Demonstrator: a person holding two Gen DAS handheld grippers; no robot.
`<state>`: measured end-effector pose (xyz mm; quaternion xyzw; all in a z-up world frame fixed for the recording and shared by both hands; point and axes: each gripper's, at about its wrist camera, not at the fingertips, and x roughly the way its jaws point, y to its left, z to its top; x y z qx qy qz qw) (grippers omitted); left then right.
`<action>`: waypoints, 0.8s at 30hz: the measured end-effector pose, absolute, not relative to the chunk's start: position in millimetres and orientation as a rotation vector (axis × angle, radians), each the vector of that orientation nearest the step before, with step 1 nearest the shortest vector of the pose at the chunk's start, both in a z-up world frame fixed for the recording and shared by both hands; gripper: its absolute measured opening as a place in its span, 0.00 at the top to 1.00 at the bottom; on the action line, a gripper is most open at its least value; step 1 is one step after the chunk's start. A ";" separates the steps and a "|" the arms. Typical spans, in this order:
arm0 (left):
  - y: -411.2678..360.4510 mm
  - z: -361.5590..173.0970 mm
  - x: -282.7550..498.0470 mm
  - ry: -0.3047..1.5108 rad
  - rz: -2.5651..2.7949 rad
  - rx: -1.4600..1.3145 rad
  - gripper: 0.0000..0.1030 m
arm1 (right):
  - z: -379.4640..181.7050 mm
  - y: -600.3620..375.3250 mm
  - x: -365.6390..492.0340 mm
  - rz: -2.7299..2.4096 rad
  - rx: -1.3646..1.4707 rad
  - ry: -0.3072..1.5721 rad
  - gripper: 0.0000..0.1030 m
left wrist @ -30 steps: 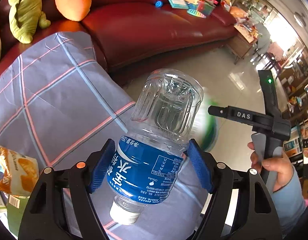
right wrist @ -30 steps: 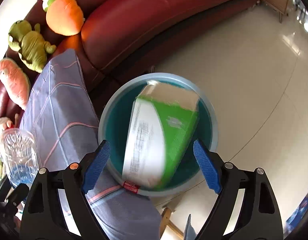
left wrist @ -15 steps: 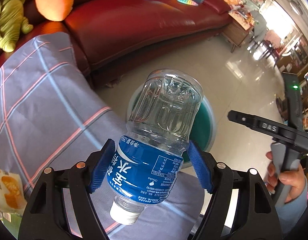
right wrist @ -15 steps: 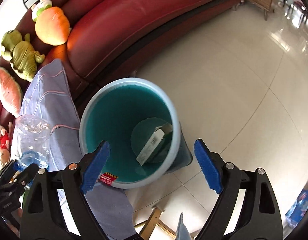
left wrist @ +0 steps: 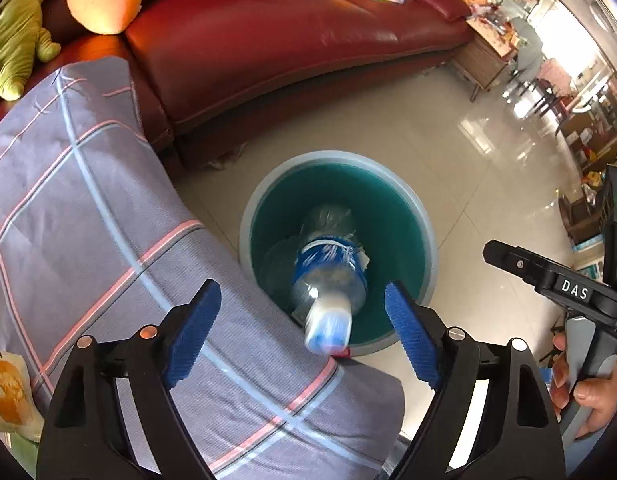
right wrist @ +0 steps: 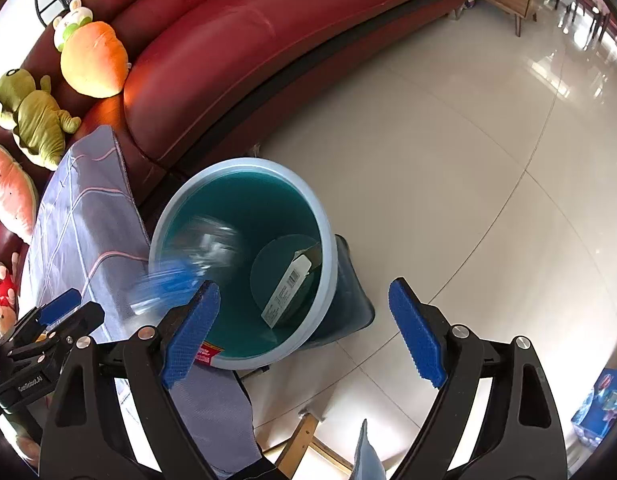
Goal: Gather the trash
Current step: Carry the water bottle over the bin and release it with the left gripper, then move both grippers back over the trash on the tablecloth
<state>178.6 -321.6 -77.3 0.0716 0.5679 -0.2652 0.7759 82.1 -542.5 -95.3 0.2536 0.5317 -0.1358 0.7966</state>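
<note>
As it blurs, blue-labelled bottle (left wrist: pixel 328 276), white-capped

Left gripper (left wrist: pixel 300 336), seen from its own wrist camera: both black arms spread wide, the blue pads (left wrist: pixel 192 334) well apart with nothing between them. Right gripper (right wrist: pixel 304 332), seen from its wrist camera: jaws likewise spread wide, blue pads (right wrist: pixel 416 334) gripping nothing. At the right edge of the left wrist view, the right hand (left wrist: pixel 580 388) wraps around the handle of its gripper, fingers curled at the front.
</note>
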 end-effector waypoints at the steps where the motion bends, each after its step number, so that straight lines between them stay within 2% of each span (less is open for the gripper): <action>1: -317.9 -76.7 177.7 1.229 -0.571 0.148 0.18 | -94.8 -541.5 81.6 -0.291 0.543 1.142 0.20; 6: -299.8 -73.6 171.3 1.226 -0.553 0.118 0.14 | -88.6 -529.3 82.7 -0.277 0.514 1.139 0.20; 24: -216.2 -40.1 137.4 1.165 -0.518 0.044 0.14 | -51.4 -447.6 72.5 -0.183 0.336 1.083 0.20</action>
